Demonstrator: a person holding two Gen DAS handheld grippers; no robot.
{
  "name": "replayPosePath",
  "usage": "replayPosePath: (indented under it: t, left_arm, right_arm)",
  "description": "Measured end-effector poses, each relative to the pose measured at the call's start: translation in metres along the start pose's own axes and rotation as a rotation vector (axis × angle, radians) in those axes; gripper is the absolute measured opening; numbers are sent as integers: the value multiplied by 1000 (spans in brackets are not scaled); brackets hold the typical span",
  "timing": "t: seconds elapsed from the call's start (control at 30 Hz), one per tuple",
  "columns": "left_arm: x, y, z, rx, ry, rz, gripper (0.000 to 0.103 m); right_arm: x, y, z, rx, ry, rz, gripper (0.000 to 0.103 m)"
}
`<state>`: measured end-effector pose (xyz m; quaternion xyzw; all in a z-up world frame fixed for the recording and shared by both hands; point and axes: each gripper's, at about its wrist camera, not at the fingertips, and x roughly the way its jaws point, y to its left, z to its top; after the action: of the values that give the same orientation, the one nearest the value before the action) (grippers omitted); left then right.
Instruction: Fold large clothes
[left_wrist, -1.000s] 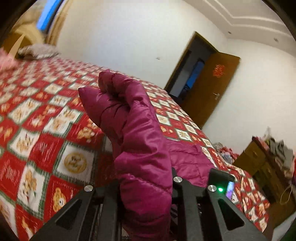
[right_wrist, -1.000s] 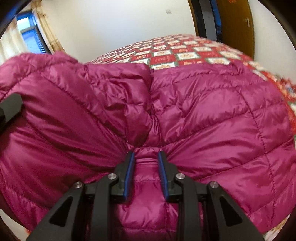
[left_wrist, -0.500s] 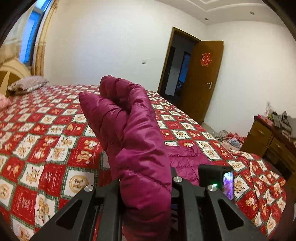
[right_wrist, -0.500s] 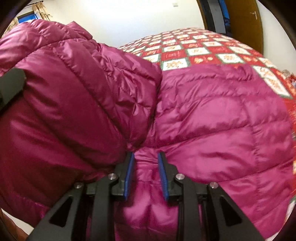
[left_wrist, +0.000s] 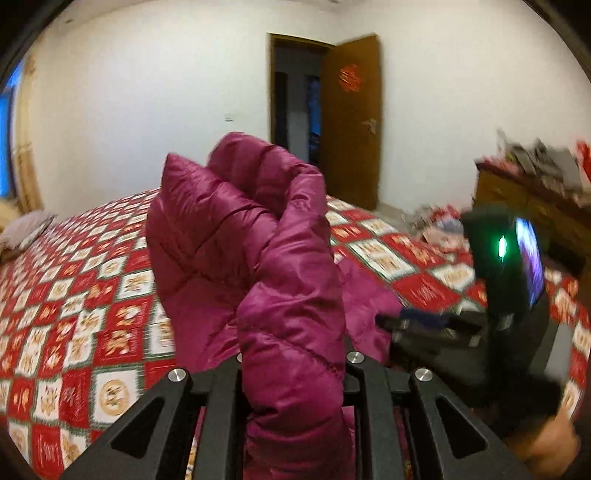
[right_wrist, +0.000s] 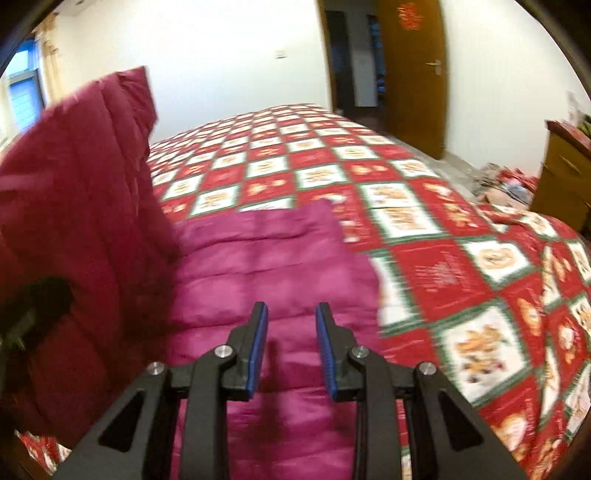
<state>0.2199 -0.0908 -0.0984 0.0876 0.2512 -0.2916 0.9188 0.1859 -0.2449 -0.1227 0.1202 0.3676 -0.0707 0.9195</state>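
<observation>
Two grippers are working the magenta jacket (right_wrist: 280, 273): left gripper (left_wrist: 293, 373) is clamping a raised fold to carry it over, right gripper (right_wrist: 290, 347) is hovering parted and empty above the part lying on the far-stretching checked bedspread (right_wrist: 443, 229).

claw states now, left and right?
Left claw: shut on the magenta puffer jacket.
Right claw: open, nothing between the pads, above the jacket.

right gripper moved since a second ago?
Yes. The right gripper let go of the jacket and pulled back; more bedspread shows beyond it.
</observation>
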Motion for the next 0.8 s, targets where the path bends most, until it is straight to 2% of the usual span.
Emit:
replayPosePath:
  t: [0.13,0.2,0.23,0.3,0.47,0.57,0.63,0.7,0.8]
  left_arm:
    - [27,-26,-13,92,71,-31,16]
    - [42,-42,-23,156,114,-31,16]
    - [47,-47,-28,184,123,-25,16]
    - [56,-60,-38,257,134,-3,16]
    - [71,-67,-52,305,153,4,17]
    - [74,-67,-58,335,145,17,17]
    - [75,-68,-62,360,140,20,17]
    - [71,-74,-67,385,134,23,17]
    - [69,-71,-66,386,134,18,17]
  right_arm:
    - [-4,-27,3,26,-1,-54,32]
    - [-6,-39,3,38,-2,-82,39]
    - [-6,-44,4,45,-3,-88,43]
    - [-7,-53,4,55,-5,-106,43]
    - [-4,-73,7,84,-9,-112,43]
    - [-6,-80,16,87,-23,-84,44]
    - [-10,-77,24,65,-44,-50,54]
    - [-17,-72,35,52,-85,28,59]
    - [-26,-59,55,4,-134,152,59]
